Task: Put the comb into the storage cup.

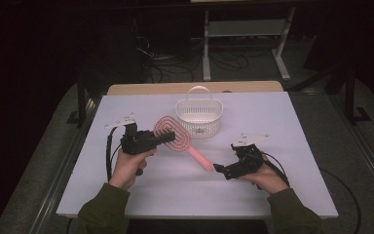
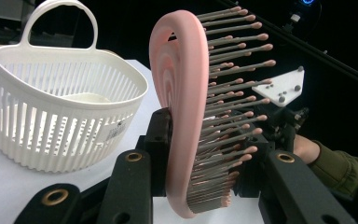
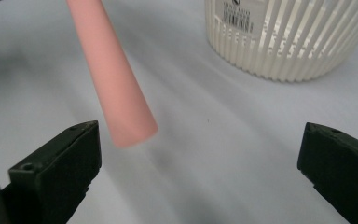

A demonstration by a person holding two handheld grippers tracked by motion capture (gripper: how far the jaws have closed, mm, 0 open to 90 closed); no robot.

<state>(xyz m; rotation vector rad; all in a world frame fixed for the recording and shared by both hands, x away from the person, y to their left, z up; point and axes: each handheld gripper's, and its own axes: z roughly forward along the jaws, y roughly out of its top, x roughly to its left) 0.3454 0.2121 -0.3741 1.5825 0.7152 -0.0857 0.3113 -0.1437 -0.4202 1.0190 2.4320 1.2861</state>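
The pink hairbrush point(image 1: 175, 135) was held clear of the table near its far middle, just in front of the white basket point(image 1: 199, 117), its head clamped edgewise between the shut jaws of the left gripper point(image 1: 168, 138), while the right gripper point(image 1: 218, 168) stood wide open with nothing in it, the handle's end point(image 3: 130, 126) just ahead of its jaws. The brush was judged light and stiff, its smooth tapered handle likely to slip, so a grip well up the handle was thought safer than one at the tip. Bare table was left along the near edge and both sides, with the basket close behind.
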